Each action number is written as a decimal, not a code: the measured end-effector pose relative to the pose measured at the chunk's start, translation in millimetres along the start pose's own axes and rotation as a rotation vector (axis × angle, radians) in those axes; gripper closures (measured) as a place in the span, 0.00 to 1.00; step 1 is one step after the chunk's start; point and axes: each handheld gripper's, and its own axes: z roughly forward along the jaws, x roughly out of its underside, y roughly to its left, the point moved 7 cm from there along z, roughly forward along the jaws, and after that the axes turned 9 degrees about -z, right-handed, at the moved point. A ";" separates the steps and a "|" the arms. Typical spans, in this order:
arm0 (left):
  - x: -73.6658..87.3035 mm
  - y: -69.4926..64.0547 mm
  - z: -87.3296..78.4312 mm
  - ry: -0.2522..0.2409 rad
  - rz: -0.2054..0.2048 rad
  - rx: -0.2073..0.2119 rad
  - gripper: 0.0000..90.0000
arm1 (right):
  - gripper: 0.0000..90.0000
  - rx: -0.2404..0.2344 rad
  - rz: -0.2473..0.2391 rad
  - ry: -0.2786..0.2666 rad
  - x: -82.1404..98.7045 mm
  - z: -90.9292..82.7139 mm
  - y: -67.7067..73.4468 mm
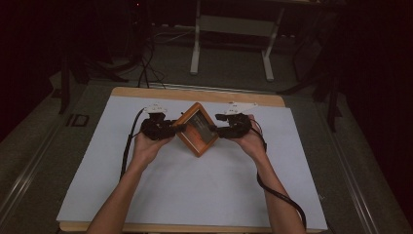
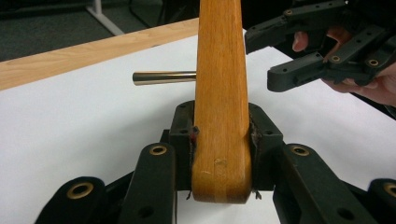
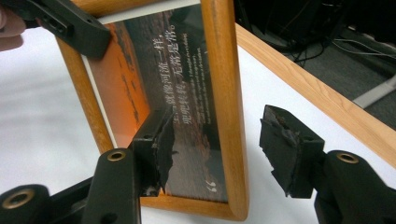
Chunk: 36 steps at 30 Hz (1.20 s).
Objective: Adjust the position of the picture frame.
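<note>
Right at our lens, the left gripper (image 2: pixel 221 140) has its two black jaws clamped on the rounded corner of the wooden picture frame (image 2: pixel 219 93), pads pressed tight to both faces of the wood, and we see the frame edge-on, rising straight up from between them. Just past that grip, a brass-coloured rod (image 2: pixel 163 77) sticks out sideways from the frame's left face. Over in the right gripper view, the right gripper (image 3: pixel 215 144) stands spread wide: one pad sits in front of the glazed picture, the other well clear off the frame's outer side, with the frame's wooden side rail (image 3: pixel 226 107) between them and untouched, as far as we can tell. Beyond, from the high view, the frame (image 1: pixel 197 128) hangs tilted like a diamond between both hands, above the white sheet (image 1: pixel 195 185) covering the wooden table (image 1: pixel 195 93).
</note>
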 end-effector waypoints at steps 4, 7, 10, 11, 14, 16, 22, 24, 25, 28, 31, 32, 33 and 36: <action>0.1 -1.8 -0.1 0.001 0.015 0.012 0.77 | 0.50 0.000 -0.008 0.011 -1.3 1.9 -0.8; 0.1 -2.7 -0.1 0.002 0.023 0.018 0.77 | 0.51 -0.006 -0.003 0.011 -0.8 3.2 -2.1; 0.4 -4.9 -0.3 0.002 0.044 0.038 0.78 | 0.51 -0.024 -0.004 0.004 -0.3 4.4 -2.8; 0.5 -5.5 -0.4 0.002 0.055 0.043 0.78 | 0.51 -0.024 -0.004 0.004 -0.3 4.4 -2.8; 0.0 -8.3 0.3 0.002 0.084 0.060 0.78 | 0.50 -0.038 -0.004 0.001 -0.3 5.5 -1.5; -1.3 -11.0 1.7 0.007 0.106 0.074 0.78 | 0.50 -0.058 -0.011 -0.006 0.4 6.2 0.2; -4.3 -19.3 6.2 0.018 0.167 0.116 0.78 | 0.46 -0.102 -0.026 -0.008 2.7 6.8 4.2; -4.6 -19.8 6.9 0.016 0.173 0.127 0.78 | 0.45 -0.109 -0.027 -0.009 3.8 6.4 4.5; -4.8 -20.2 7.7 0.012 0.177 0.137 0.78 | 0.45 -0.109 -0.027 -0.009 3.8 6.4 4.5; -6.1 -21.7 10.4 0.003 0.204 0.150 0.78 | 0.47 -0.114 -0.036 -0.011 7.8 3.7 5.7; -6.2 -22.5 11.8 -0.006 0.217 0.145 0.77 | 0.52 -0.118 -0.034 -0.017 11.5 -1.9 5.2; -6.2 -22.1 12.2 -0.009 0.217 0.142 0.76 | 0.54 -0.121 -0.034 -0.023 12.6 -4.0 5.1; -6.2 -22.1 12.2 -0.009 0.217 0.142 0.75 | 0.56 -0.125 -0.029 -0.034 13.5 -5.8 5.0; -5.8 -17.8 14.5 -0.026 0.191 0.129 0.72 | 0.63 -0.144 -0.010 -0.060 16.4 -11.2 5.2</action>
